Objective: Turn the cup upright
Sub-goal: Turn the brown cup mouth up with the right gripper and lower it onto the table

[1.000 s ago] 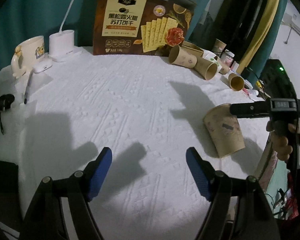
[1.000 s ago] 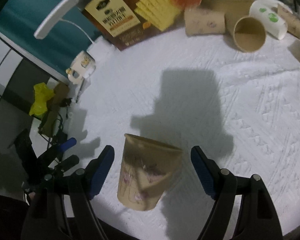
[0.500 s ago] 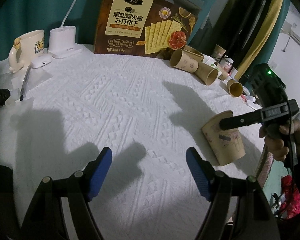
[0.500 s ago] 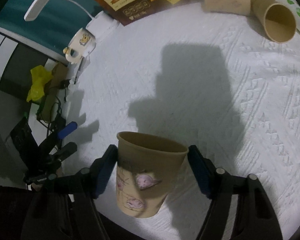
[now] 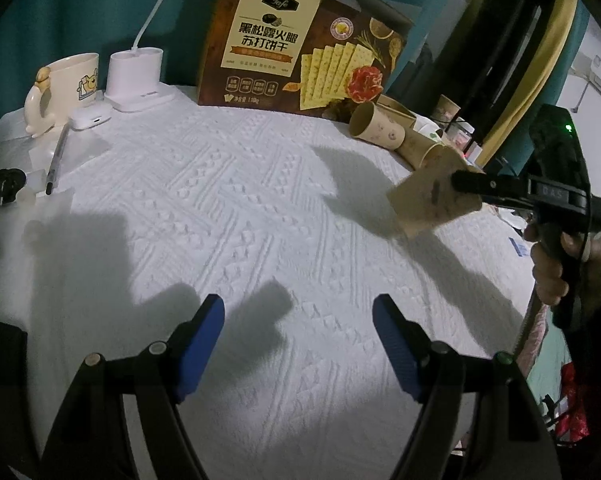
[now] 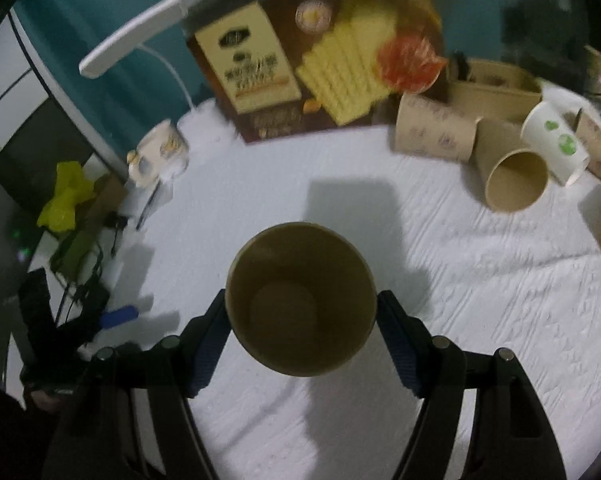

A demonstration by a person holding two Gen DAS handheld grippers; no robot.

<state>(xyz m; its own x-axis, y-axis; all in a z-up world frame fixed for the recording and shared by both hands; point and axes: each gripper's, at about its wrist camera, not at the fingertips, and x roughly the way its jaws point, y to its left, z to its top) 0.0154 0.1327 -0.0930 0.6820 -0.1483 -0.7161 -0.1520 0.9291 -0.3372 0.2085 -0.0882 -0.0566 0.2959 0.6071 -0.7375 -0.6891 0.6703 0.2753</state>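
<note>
My right gripper (image 6: 301, 312) is shut on a brown paper cup (image 6: 300, 304) and holds it off the white cloth, its open mouth turned toward the camera so I see the inside bottom. In the left wrist view the same cup (image 5: 428, 200) hangs tilted in the air at the right, gripped by the black right gripper (image 5: 466, 184), with its shadow on the cloth. My left gripper (image 5: 298, 340) is open and empty, low over the near part of the white table (image 5: 240, 220).
Several paper cups (image 6: 512, 176) lie on their sides at the back right beside a cracker box (image 5: 300, 48). A mug (image 5: 66, 84), a white lamp base (image 5: 136, 80) and a pen (image 5: 56, 160) stand at the back left. Cables and a yellow bag (image 6: 66, 196) lie off the table's left edge.
The right gripper closed on the upside-down cup, lifted it off the cloth and turned it, so its mouth now faces the right wrist camera. The left gripper stayed open in place.
</note>
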